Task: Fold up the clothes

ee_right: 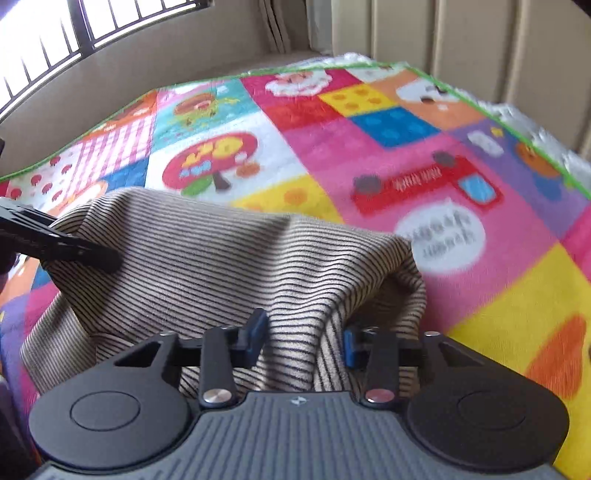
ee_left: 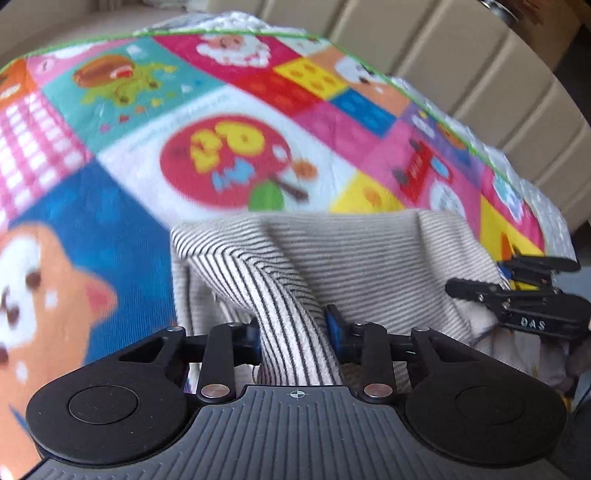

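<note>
A beige garment with thin dark stripes (ee_left: 369, 251) lies bunched on a colourful cartoon play mat (ee_left: 122, 206). In the left wrist view my left gripper (ee_left: 293, 332) is shut on a raised fold of it, with the blue pads (ee_left: 334, 325) pressing the cloth from both sides. My right gripper (ee_left: 517, 291) shows at the garment's right edge. In the right wrist view the right gripper (ee_right: 304, 339) is shut on another bunched fold of the striped garment (ee_right: 207, 251). The left gripper's black finger (ee_right: 74, 247) lies against the cloth at the left.
The play mat (ee_right: 406, 147) has a green border and spreads far beyond the garment. Cream padded wall panels (ee_left: 480, 55) stand behind it. A barred window (ee_right: 55, 29) sits at the upper left in the right wrist view.
</note>
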A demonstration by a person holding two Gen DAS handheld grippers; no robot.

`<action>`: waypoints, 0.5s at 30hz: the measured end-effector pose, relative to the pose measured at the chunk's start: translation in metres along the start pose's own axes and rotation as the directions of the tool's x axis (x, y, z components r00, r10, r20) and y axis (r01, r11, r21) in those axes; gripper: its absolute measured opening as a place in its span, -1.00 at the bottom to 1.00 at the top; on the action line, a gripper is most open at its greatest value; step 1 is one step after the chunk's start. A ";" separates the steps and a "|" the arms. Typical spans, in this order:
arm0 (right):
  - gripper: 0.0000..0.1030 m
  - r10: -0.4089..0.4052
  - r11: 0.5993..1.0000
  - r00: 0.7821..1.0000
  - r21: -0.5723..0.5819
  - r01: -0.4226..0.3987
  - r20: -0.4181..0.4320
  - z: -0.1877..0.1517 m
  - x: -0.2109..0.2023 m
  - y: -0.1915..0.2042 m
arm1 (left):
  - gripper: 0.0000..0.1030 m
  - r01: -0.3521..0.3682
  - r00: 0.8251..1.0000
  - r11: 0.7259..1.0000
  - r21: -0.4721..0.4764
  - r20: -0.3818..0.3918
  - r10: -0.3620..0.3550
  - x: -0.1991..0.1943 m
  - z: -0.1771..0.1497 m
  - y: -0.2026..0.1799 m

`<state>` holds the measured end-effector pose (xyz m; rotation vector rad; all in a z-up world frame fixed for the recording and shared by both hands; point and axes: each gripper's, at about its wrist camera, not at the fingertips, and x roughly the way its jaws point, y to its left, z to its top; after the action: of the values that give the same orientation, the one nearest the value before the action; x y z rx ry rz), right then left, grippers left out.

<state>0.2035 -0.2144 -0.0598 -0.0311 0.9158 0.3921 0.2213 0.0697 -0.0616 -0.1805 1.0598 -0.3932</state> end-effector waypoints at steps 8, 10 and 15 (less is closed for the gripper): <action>-0.44 0.083 0.996 0.995 0.026 -0.085 0.063 0.030 -0.035 -0.010 | -0.42 0.112 0.993 0.993 -0.028 0.046 -0.111 -0.040 0.016 0.009; -0.44 0.116 0.993 0.992 0.031 -0.117 0.047 0.017 -0.048 -0.009 | -0.42 0.130 0.991 0.991 -0.026 0.018 -0.129 -0.046 0.000 0.011; -0.43 0.014 0.998 1.000 0.067 -0.014 0.004 -0.017 -0.024 -0.006 | -0.39 0.029 0.998 0.997 -0.065 -0.055 -0.033 -0.020 -0.040 0.017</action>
<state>0.1791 -0.2314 -0.0525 0.0374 0.9259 0.3741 0.1816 0.0946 -0.0703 -0.2443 1.1263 -0.3942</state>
